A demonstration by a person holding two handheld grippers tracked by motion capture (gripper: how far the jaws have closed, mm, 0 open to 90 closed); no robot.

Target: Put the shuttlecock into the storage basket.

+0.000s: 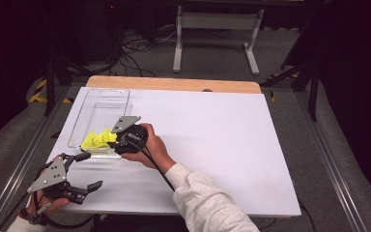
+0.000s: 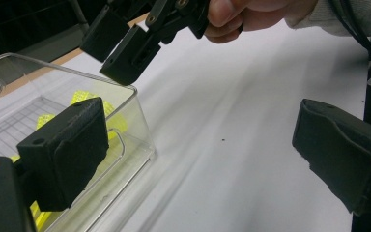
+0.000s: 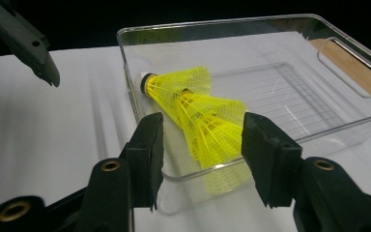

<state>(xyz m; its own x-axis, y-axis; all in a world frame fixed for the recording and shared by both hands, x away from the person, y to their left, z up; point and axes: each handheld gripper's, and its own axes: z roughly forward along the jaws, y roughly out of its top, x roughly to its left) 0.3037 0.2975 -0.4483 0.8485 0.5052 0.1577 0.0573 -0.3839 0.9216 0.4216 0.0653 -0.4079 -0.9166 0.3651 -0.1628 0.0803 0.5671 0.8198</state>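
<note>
The right gripper (image 3: 200, 145) has its jaws spread, nothing pinched. Just beyond and between them lie yellow mesh-skirted plastic shuttlecocks (image 3: 200, 113), nested into one another in the near corner of a clear rectangular plastic tray (image 3: 251, 21). Their long axis runs slantwise, white-rimmed cork end (image 3: 144, 79) pointing away from the jaws and to their left, skirts toward the jaws. How many are nested is hard to tell. The left gripper (image 1: 84, 170), jaws wide apart and empty, hovers over the white tabletop (image 1: 212, 140), beside the tray.
</note>
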